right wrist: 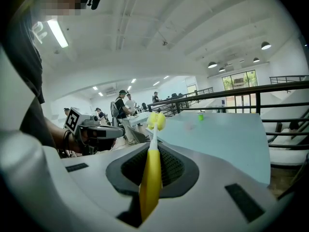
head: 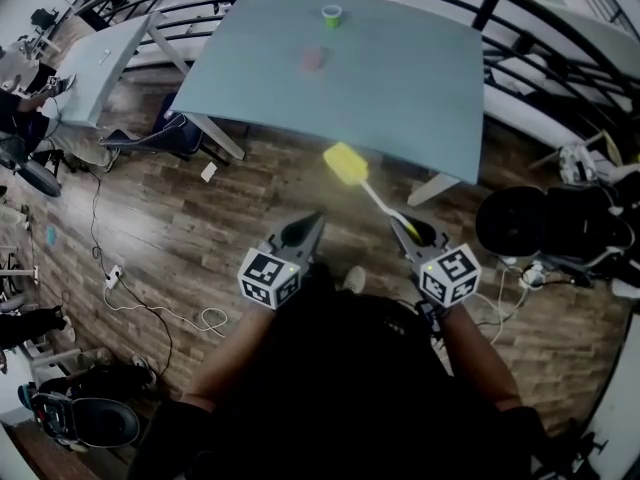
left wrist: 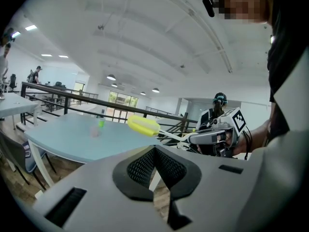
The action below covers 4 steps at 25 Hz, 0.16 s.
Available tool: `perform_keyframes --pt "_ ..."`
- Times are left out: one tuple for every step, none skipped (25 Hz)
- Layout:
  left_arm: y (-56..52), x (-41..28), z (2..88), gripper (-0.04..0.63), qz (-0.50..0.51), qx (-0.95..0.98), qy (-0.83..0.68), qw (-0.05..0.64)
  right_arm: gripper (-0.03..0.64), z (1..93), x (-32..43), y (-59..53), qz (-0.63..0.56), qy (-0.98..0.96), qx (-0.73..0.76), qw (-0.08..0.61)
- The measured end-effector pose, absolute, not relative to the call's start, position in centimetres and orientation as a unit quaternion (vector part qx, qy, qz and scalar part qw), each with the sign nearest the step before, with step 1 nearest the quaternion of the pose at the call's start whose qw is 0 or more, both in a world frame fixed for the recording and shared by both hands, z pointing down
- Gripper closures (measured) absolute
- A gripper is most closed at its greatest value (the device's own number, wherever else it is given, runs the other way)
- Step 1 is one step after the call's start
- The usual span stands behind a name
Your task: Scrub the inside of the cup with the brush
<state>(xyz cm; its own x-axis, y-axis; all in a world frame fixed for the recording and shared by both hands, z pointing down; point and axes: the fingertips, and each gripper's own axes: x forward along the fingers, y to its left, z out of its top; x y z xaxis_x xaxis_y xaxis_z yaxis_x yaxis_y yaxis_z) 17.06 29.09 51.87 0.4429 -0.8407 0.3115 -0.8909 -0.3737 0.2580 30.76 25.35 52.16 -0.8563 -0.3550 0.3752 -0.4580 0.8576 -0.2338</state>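
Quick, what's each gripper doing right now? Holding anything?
Left gripper: closed, holding nothing.
Right gripper: closed on the brush.

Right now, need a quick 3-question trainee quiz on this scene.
1. True or false: the left tongs are shut and empty.
2. The brush is held by: A. left tongs B. right tongs C. nothing
3. Fill in: the green item sits near the table's ___ side, as seen from the person.

Key: 1 true; 2 B; 3 far.
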Motion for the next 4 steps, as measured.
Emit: perform_keyframes --pt "28.97 17.17 51.89 0.588 0.064 0.827 -0.523 0.198 0.577 52.16 30.74 25.23 0.160 -0.950 0.214 0.160" --pt "28.86 17.30 51.91 0.588 0.064 0.827 -0.522 0.199 0.577 52.15 30.75 25.14 0.161 -0.950 0.214 0.158" --pt "28.78 17.44 51.94 0.588 0.065 0.827 -0.521 0.200 0.577 52.14 30.78 25.08 0.161 -0.951 0.215 0.156" --pt "28.69 17.59 51.97 0.588 0.065 0.828 -0.520 0.200 0.577 52.14 30.83 25.03 0.162 -0.951 0.215 0.155"
